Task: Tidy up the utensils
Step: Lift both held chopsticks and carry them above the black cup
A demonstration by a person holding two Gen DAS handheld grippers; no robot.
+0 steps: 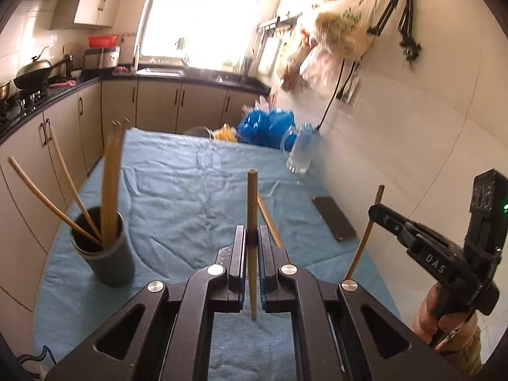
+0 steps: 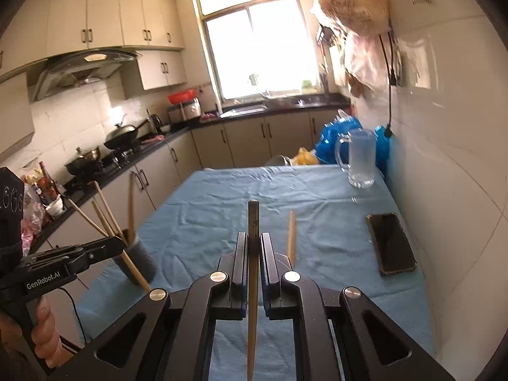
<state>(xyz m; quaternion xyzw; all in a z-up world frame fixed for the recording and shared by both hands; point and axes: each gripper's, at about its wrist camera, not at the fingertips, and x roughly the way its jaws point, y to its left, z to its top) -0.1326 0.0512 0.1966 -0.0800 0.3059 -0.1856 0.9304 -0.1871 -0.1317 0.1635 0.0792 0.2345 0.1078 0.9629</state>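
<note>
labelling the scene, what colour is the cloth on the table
Light blue, plain with no pattern. The cloth shows best in the right wrist view.

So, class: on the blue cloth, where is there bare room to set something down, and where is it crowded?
Bare cloth runs down the middle, between the dark holder of chopsticks on the left and the phone on the right. The far right corner holds the glass mug. One loose chopstick lies near the grippers.
</note>
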